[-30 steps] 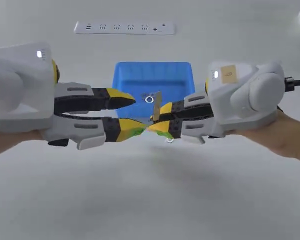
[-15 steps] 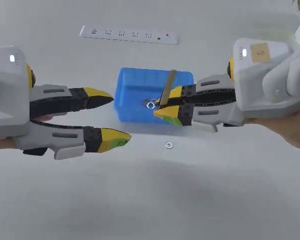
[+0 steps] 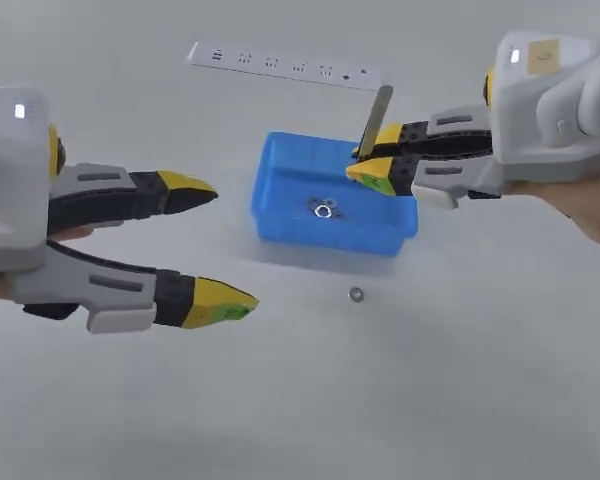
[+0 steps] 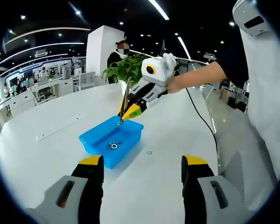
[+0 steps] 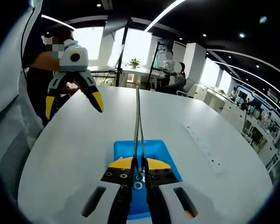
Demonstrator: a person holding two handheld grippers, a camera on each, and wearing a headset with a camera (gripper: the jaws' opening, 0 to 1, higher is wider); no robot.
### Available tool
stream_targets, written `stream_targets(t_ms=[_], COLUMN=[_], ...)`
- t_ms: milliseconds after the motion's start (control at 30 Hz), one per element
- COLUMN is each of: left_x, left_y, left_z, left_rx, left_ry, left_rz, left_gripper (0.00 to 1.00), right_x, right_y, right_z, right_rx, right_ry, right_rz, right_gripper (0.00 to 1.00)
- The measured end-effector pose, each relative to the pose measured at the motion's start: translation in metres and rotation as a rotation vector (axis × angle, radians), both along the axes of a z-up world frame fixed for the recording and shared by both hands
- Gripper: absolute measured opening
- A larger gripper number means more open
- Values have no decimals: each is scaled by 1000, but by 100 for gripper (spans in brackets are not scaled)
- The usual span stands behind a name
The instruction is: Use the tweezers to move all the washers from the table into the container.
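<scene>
My right gripper (image 3: 368,170) is shut on metal tweezers (image 3: 378,112) and hovers over the far right rim of the blue container (image 3: 280,225). A few washers (image 3: 323,210) lie inside the container. One washer (image 3: 356,294) lies on the white table in front of it. My left gripper (image 3: 215,245) hangs open and empty at the left, apart from the container. In the right gripper view the tweezers (image 5: 137,123) run forward from the right gripper (image 5: 140,164) over the container (image 5: 165,154). In the left gripper view, past the left gripper (image 4: 142,163), are the container (image 4: 95,140) and the loose washer (image 4: 149,152).
A white power strip (image 3: 290,64) lies on the table behind the container. A potted plant (image 4: 126,67) stands at the table's far edge, with a person behind it. More people and desks stand in the background. A black cable (image 4: 200,116) trails from the right gripper.
The two grippers, close together a second ago, have parted. My right gripper carried the tweezers up and back over the container. My left gripper drew away to the left, jaws wider.
</scene>
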State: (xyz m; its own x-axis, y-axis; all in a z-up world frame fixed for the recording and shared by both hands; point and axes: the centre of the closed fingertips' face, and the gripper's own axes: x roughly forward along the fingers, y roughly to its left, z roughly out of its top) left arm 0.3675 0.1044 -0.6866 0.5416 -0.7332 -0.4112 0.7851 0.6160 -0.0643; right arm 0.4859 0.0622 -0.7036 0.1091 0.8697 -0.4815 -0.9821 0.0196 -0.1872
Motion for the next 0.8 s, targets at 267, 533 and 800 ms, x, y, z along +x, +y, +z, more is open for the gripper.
stream_targets(t_ms=[267, 533, 800], left_x=[4, 9, 15], left_y=[5, 13, 27], left_z=[-1, 2, 5], left_rx=[43, 44, 52], left_ry=[-7, -19, -29], left_rz=[51, 107, 151], left_gripper=[94, 99, 99], right_x=[14, 23, 16], right_y=[6, 8, 15], right_z=[-44, -62, -65], right_rx=[-73, -68, -70], right_ry=[29, 67, 77], right_rz=[-24, -76, -57], right_gripper=[9, 9, 9])
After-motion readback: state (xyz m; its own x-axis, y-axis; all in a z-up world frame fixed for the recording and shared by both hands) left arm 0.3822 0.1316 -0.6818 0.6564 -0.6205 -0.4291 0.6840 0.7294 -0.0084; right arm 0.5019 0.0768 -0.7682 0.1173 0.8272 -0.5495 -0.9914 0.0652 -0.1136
